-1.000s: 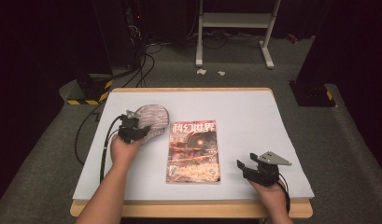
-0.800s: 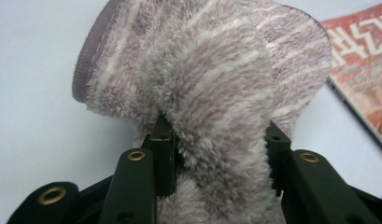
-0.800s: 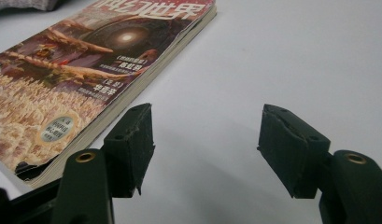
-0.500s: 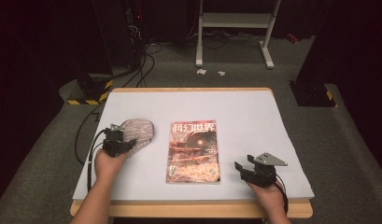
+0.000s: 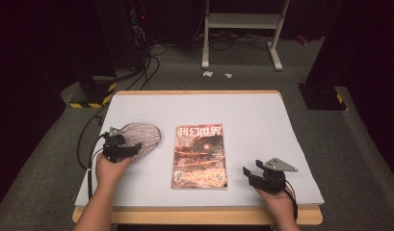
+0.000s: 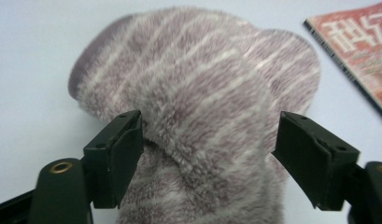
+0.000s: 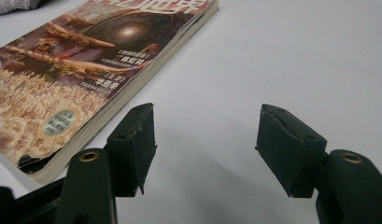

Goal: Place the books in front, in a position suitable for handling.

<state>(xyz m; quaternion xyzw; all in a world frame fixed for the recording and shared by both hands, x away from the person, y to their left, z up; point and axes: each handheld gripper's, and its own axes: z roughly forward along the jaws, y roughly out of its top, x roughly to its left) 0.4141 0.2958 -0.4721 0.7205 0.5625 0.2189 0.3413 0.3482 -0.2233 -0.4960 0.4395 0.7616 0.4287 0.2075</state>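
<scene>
Black jaws of the left gripper [image 6: 205,161] are standing apart on either side of a fuzzy mauve sock [image 6: 198,102] with pale stripes; they have just been opening, and the sock is lying between them with the left pad brushing the pile and the right one clear, so no grip is being applied. The sock is being left flat on the white table [image 5: 262,115], at its left side, just beside the left gripper [image 5: 121,149] in the high view; a release after repositioning is judged to be in hand, the sock being set apart from the reading matter. Further out, a magazine [image 5: 199,155] with a red and gold cover is lying closed near the table's middle, well apart from the sock, its corner being caught at the edge of the left gripper view. The right gripper [image 7: 205,149] is being held with its jaws apart and nothing between them, just off the magazine's lower right corner, seemingly kept ready. The right gripper [image 5: 267,174] is being rested near the table's front edge.
</scene>
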